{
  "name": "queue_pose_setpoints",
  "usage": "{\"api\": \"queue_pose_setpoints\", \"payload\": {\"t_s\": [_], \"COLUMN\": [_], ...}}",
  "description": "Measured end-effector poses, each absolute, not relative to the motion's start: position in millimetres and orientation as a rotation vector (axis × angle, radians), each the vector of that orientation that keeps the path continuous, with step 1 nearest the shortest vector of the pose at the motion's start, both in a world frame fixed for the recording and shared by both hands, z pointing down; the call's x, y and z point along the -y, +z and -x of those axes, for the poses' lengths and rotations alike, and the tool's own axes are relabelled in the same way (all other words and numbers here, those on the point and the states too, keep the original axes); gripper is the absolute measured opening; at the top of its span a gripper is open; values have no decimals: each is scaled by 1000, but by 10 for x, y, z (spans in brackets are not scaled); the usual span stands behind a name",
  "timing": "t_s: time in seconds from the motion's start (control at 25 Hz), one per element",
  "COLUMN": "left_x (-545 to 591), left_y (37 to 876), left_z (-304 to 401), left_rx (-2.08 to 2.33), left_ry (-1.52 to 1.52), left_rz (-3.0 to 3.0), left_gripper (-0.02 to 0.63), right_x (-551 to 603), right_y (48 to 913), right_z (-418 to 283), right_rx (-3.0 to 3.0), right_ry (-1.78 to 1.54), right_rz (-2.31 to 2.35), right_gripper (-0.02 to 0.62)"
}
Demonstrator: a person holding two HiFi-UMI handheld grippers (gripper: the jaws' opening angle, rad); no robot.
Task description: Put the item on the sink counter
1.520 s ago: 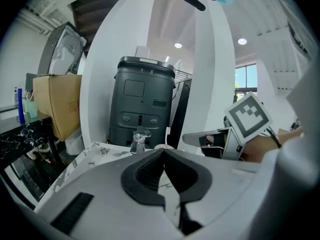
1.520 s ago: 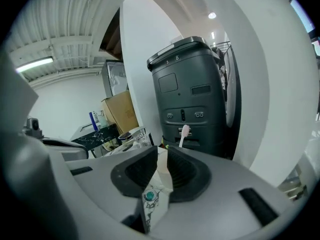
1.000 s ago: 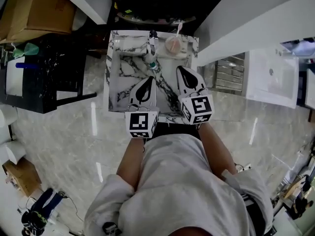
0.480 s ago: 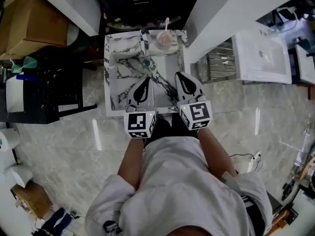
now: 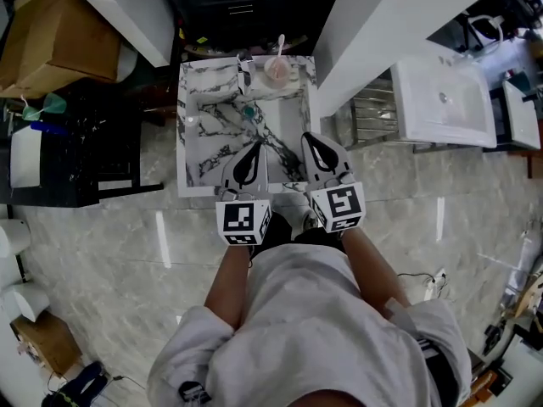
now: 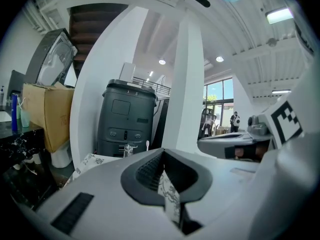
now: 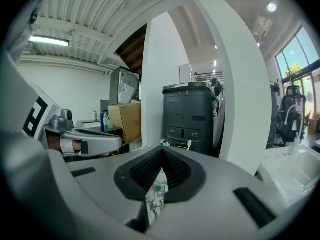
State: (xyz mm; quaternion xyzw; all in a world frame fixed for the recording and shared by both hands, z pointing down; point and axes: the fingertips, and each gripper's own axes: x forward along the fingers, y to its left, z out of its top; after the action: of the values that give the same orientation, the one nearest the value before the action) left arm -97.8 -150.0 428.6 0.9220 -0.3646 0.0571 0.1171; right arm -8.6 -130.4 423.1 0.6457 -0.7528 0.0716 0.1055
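The marble sink counter (image 5: 188,142) stands in front of me, its basin holding a green drain plug (image 5: 250,109). A pink cup (image 5: 277,69) with a white stick in it stands on the far rim, beside the faucet (image 5: 247,75). My left gripper (image 5: 250,161) and right gripper (image 5: 321,153) hover side by side over the counter's near edge, both shut and empty. In the left gripper view the jaws (image 6: 162,154) meet with only marble showing below. The right gripper view (image 7: 162,151) shows the same, with the drain plug (image 7: 158,188) below the jaws.
White pillars (image 5: 373,24) flank the counter. A dark grey cabinet (image 6: 127,119) stands behind it. A cardboard box (image 5: 51,32) and a black table (image 5: 76,142) are at the left. A white washbasin (image 5: 441,100) sits at the right, and the floor (image 5: 127,244) is glossy.
Both grippers have drawn back from over the basin toward the counter's near edge and risen a little. The counter now looks smaller and farther away. Both jaws stay shut.
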Motion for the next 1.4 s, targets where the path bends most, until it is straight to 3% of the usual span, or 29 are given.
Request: {"api": "queue_pose_setpoints", "payload": {"t_s": [1.4], "left_x": [-217], "left_y": [3181], "left_z": [227], "left_rx": [1178], "left_ry": [31], "left_rz": [-2868], "left_gripper": [8], "right_x": [-423], "right_y": [2861], "right_z": [-728], "right_rx": [2451], "right_ry": [-57], "right_rz": [-2054], "right_gripper": [3]}}
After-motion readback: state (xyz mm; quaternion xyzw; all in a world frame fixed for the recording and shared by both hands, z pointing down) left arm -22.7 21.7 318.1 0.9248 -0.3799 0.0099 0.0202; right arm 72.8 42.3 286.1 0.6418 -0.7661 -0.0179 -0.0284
